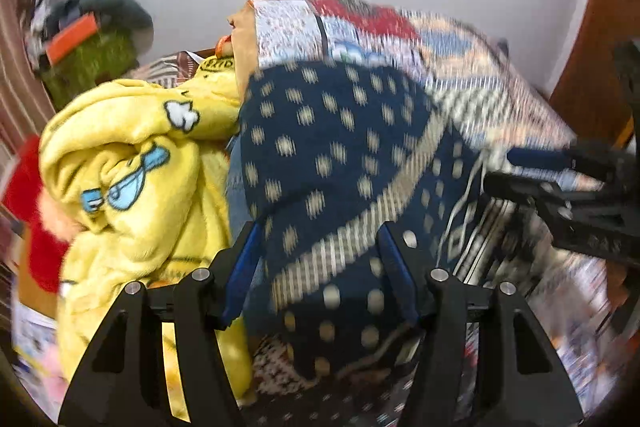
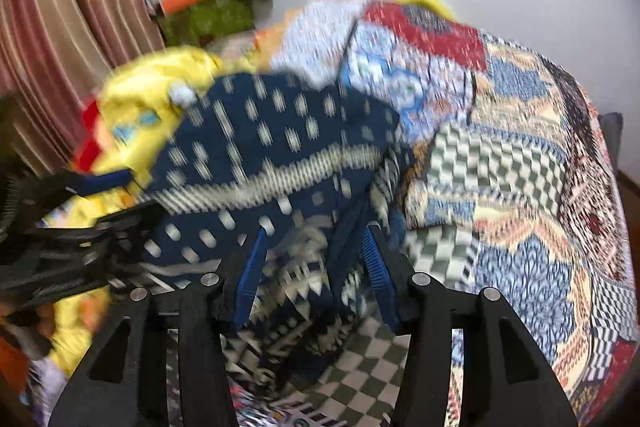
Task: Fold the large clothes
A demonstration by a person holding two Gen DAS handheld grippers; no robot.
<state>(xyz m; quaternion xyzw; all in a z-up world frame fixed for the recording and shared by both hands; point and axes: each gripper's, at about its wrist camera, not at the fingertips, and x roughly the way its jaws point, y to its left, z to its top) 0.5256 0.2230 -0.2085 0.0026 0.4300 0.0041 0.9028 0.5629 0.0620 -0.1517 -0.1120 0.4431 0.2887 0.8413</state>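
Note:
A navy garment with cream dots and a striped band [image 1: 332, 163] hangs bunched over the bed; it also shows in the right wrist view [image 2: 256, 147]. My left gripper [image 1: 320, 259] has its blue-padded fingers wide apart with the navy cloth filling the gap between them. My right gripper [image 2: 316, 259] also has its fingers wide apart, with the garment's patterned folds [image 2: 304, 291] between them. Each gripper shows in the other's view: the right one at the right edge [image 1: 560, 187], the left one at the left edge [image 2: 72, 227]. Both frames are motion-blurred.
A patchwork quilt [image 2: 520, 155] covers the bed on the right. A yellow fleece blanket with blue prints [image 1: 132, 163] is heaped on the left. A cluttered green pile [image 1: 88, 67] stands by the striped curtain [image 2: 60, 27]. A white wall is behind.

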